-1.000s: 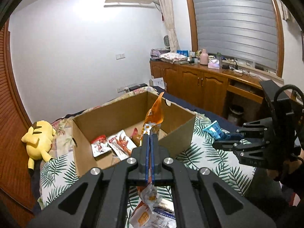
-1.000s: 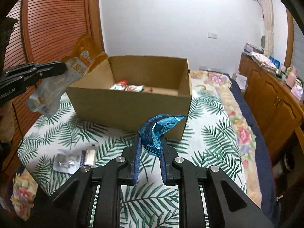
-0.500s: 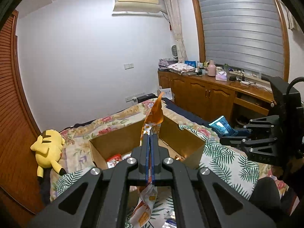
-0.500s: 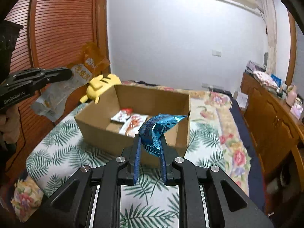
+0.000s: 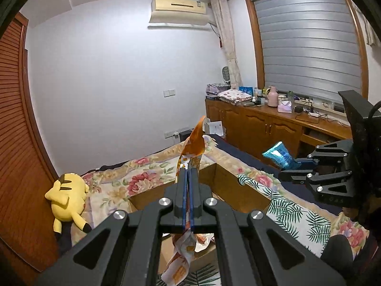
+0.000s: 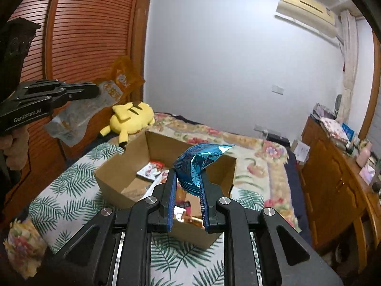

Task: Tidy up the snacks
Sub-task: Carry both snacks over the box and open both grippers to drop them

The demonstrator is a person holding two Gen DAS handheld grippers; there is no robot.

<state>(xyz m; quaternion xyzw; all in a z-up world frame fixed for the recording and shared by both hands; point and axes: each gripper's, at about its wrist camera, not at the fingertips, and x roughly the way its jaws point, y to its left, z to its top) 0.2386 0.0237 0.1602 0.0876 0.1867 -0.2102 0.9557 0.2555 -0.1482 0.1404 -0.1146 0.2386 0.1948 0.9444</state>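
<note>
Snacks in transit: two packets held in the air above the bed (image 6: pixel 259 164), more lying inside the open cardboard box (image 6: pixel 114 178) on the palm-leaf bedspread.

Left claw (image 5: pixel 188 171): jaws pressed together on an orange-and-white snack packet (image 5: pixel 194 143), which stands up past the tips and hangs below them, crumpled. Seen from the right wrist, the same packet (image 6: pixel 114 90) shows orange characters on a white panel; too blurred to read. The left claw's body reads "GenRobot.AI" in white. A hand (image 6: pixel 13 150) grips its handle at the left edge.

Right claw (image 6: pixel 188 178): jaws closed on a shiny blue foil packet (image 6: pixel 202 162), held by its crimped end, the rest bent over to the right. No legible print on it.

Box contents: a red-and-white packet (image 6: pixel 150 170) against the far wall; others nearer are partly hidden behind the claw, probably orange and red wrappers.

Yellow plush toy (image 6: pixel 131 116) lies on the bed at the far left, beyond the box.
</note>
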